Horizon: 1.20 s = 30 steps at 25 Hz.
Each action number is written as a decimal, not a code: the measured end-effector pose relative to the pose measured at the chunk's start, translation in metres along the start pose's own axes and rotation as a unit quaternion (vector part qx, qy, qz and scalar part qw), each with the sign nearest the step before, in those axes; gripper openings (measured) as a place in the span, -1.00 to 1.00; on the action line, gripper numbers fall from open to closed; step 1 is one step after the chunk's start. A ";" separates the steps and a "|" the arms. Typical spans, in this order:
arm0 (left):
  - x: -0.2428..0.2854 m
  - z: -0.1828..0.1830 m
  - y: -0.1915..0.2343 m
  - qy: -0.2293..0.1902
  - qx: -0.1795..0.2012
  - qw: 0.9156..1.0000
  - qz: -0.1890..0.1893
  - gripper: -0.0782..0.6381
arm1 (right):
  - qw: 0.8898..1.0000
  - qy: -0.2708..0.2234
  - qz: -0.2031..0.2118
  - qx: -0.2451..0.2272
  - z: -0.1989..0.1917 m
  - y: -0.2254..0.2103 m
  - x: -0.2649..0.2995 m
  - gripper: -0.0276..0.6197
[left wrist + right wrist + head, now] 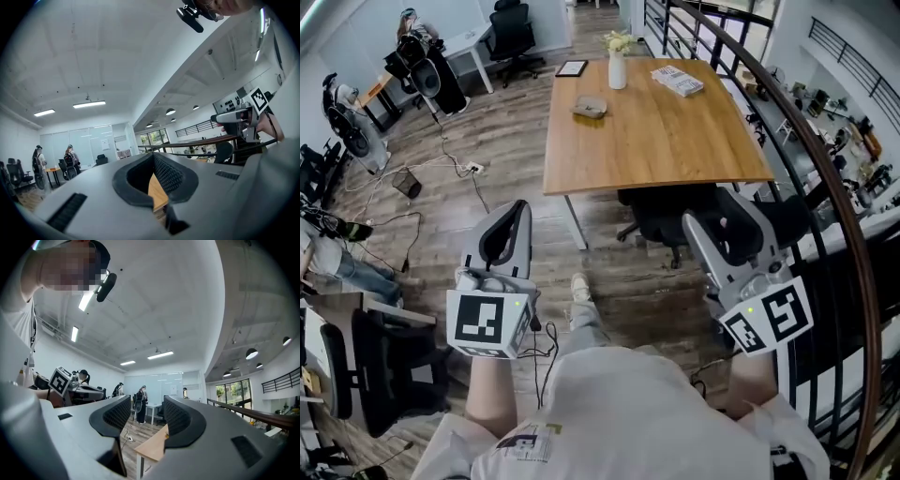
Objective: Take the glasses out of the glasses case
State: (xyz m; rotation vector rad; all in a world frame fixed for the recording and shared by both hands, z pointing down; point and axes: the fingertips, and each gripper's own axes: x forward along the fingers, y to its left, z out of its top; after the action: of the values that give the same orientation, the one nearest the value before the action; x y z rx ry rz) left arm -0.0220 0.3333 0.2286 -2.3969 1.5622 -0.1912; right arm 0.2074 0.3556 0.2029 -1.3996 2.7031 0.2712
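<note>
A small grey-brown glasses case [590,106] lies closed on the wooden table [675,141], far ahead of both grippers; no glasses show. In the head view my left gripper [517,208] hovers over the floor short of the table's near left corner. Its fingertips meet with nothing between them. My right gripper [705,208] is held by the table's near right edge, its jaws wide apart and empty. The left gripper view shows my left gripper [152,161] with a sliver of the table [157,190] behind the pads. My right gripper [146,411] frames a table corner [152,446].
On the table's far side stand a white vase of flowers [618,64], a stack of papers [678,81] and a tablet [571,67]. A black office chair [661,211] is tucked under the near edge. A curved railing [806,141] runs along the right. Cables [441,169] trail across the floor at left.
</note>
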 end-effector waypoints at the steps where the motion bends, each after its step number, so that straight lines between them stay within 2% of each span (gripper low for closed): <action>1: 0.005 0.001 -0.002 -0.008 -0.002 1.000 -0.004 -0.73 | 1.000 0.001 0.001 0.000 -0.005 -0.003 0.002 -0.17; 4: 0.021 0.002 -0.003 -0.024 0.008 1.000 -0.009 -0.73 | 1.000 0.005 0.003 0.001 -0.018 -0.010 0.012 -0.18; 7: 0.032 -0.014 0.009 -0.007 0.012 1.000 0.002 -0.73 | 1.000 0.011 0.006 0.002 -0.029 -0.012 0.031 -0.18; 10: 0.048 -0.027 0.023 0.001 0.007 1.000 -0.003 -0.73 | 1.000 0.008 0.011 0.003 -0.033 -0.017 0.055 -0.19; 14: 0.079 -0.038 0.047 0.004 0.018 1.000 -0.008 -0.73 | 1.000 0.002 0.019 0.003 -0.039 -0.026 0.093 -0.18; 19: 0.133 -0.050 0.082 0.005 0.031 0.999 -0.016 -0.73 | 1.000 0.019 0.025 0.001 -0.057 -0.045 0.158 -0.19; 24: 0.200 -0.067 0.132 0.015 0.003 1.000 -0.004 -0.73 | 0.999 0.037 0.019 0.006 -0.076 -0.076 0.233 -0.19; 30: 0.284 -0.094 0.224 0.015 0.010 1.000 0.011 -0.73 | 0.998 0.059 0.021 0.013 -0.099 -0.112 0.348 -0.19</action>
State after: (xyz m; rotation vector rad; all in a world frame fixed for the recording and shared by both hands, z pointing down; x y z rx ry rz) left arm -0.1261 -0.0255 0.2410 -2.3706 1.5920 -0.2369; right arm 0.0982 -0.0058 0.2325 -1.3960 2.8213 0.1592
